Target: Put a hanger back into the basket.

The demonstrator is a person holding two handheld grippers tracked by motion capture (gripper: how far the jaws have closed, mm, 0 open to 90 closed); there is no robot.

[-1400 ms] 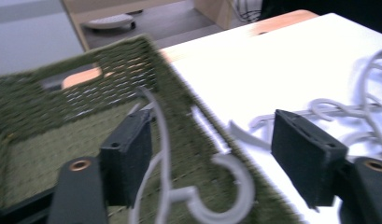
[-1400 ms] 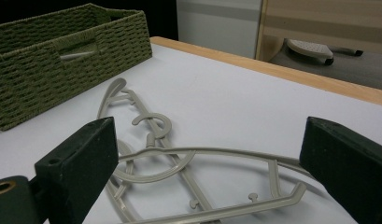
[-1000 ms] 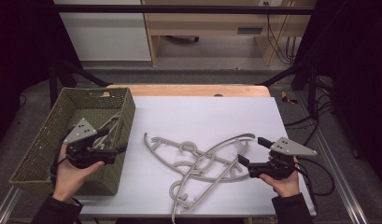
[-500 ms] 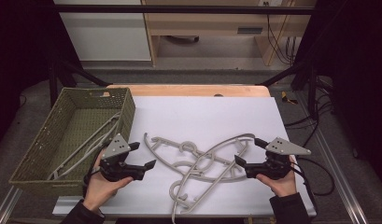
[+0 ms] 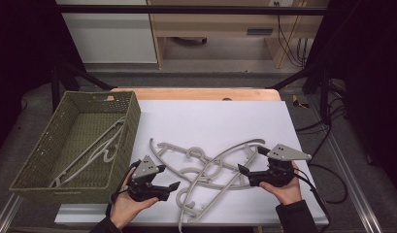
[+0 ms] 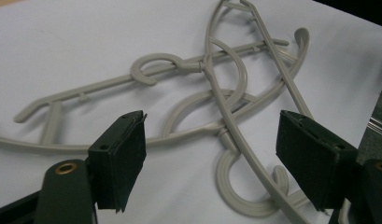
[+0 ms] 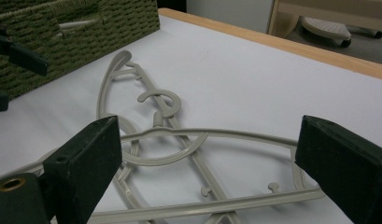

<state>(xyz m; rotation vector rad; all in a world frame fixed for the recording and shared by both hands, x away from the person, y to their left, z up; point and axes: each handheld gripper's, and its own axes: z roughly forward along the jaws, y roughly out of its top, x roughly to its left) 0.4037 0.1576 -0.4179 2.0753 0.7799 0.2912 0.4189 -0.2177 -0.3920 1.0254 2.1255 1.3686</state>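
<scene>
A tangle of grey plastic hangers (image 5: 206, 165) lies on the white table (image 5: 225, 121), their hooks and arms crossing one another. My left gripper (image 5: 168, 177) sits at the pile's left end, open, its jaws pointing right with nothing between them. In the left gripper view the open left gripper (image 6: 212, 126) frames the crossed hangers (image 6: 212, 93), a hook just below it. My right gripper (image 5: 250, 159) is at the pile's right end, open and empty, jaws pointing left. In the right gripper view the right gripper (image 7: 212, 135) straddles a hanger's curved arm (image 7: 202, 133).
A green woven basket (image 5: 133, 121) stands at the table's left with one grey hanger (image 5: 89, 150) lying inside; its wall (image 7: 86, 28) also appears in the right gripper view. A wooden strip (image 5: 196, 94) edges the table's back. Cables (image 5: 327, 170) trail off the right side.
My left gripper has come out of the basket and moved right to the hanger pile's left end, leaving a hanger in the basket. The right gripper has barely shifted.
</scene>
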